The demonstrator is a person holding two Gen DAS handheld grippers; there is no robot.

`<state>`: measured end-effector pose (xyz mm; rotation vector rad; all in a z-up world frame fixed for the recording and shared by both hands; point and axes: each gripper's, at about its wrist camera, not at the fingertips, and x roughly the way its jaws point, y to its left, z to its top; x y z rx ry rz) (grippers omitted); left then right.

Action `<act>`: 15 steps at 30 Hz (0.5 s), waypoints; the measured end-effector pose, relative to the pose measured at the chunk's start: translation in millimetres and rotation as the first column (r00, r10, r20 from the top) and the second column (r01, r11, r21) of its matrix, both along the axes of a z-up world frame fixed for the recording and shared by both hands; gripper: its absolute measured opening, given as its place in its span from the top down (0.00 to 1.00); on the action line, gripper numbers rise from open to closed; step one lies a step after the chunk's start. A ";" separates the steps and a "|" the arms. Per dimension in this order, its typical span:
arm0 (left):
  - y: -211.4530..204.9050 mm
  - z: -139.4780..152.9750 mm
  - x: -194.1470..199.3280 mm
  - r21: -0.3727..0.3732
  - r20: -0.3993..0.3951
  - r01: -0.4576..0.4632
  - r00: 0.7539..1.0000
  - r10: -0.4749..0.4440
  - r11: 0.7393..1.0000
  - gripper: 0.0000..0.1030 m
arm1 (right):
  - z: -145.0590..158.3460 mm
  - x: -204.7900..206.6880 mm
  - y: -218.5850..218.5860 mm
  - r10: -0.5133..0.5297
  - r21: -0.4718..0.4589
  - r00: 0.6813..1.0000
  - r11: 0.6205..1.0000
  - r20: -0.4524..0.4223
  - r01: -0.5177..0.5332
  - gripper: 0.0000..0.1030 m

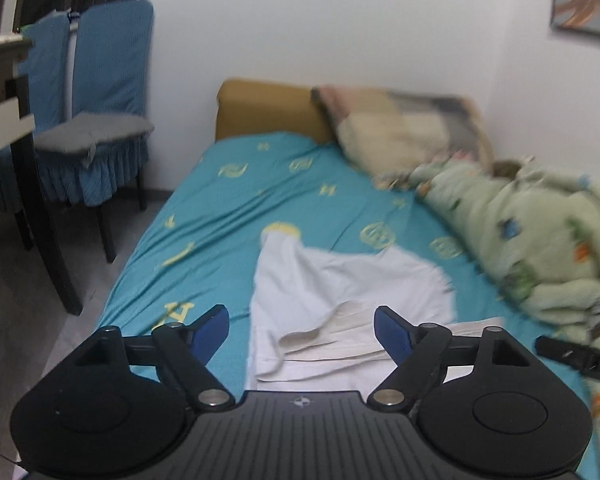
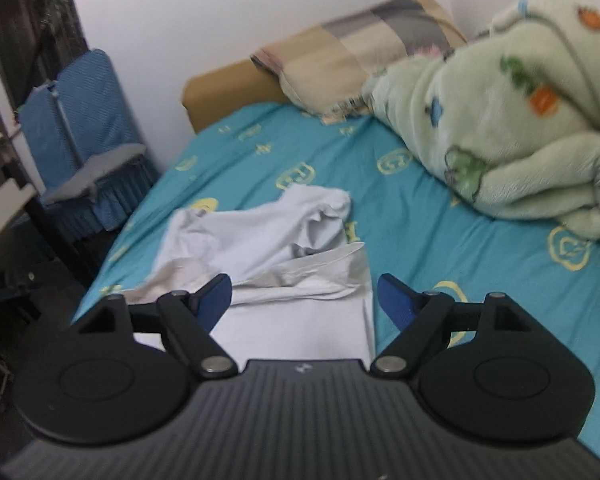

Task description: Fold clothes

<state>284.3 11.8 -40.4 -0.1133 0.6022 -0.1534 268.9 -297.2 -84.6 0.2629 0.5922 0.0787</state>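
Observation:
A white garment [image 1: 340, 292] lies partly folded and rumpled on the teal bedsheet [image 1: 228, 208], its near edge doubled over. My left gripper [image 1: 302, 330] hovers above the garment's near part with its jaws wide apart and nothing between the blue pads [image 1: 210, 330]. In the right wrist view the same white garment [image 2: 268, 240] spreads ahead, its far end bunched up. My right gripper [image 2: 306, 300] is open over the garment's near flat layer, holding nothing. The tip of the right gripper [image 1: 572, 356] shows at the right edge of the left wrist view.
A pale green fleece blanket [image 2: 520, 128] is heaped along the bed's right side, with a patchwork pillow [image 1: 404, 128] against the tan headboard [image 1: 268, 108]. Blue-covered chairs [image 1: 100, 112] and a dark table leg [image 1: 44, 216] stand left of the bed.

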 end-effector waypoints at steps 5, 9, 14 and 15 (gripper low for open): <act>-10.8 32.6 -61.3 0.013 0.084 0.025 0.996 -0.026 1.000 0.07 | 29.7 -52.2 8.3 -0.009 -0.023 0.998 1.000 0.062 0.010 0.21; -29.7 37.4 -103.8 0.082 0.128 0.052 0.990 -0.062 0.995 0.05 | 38.4 -87.7 17.2 -0.031 -0.080 0.997 0.996 0.077 0.037 0.21; -39.7 20.9 -149.7 0.073 0.173 0.097 0.979 -0.109 0.993 0.05 | 29.4 -118.7 18.0 -0.028 -0.058 0.996 0.998 0.086 0.033 0.21; -38.6 14.2 -158.0 0.073 0.180 0.105 0.977 -0.117 0.992 0.05 | 27.3 -122.4 18.2 -0.028 -0.050 0.996 0.998 0.086 0.032 0.21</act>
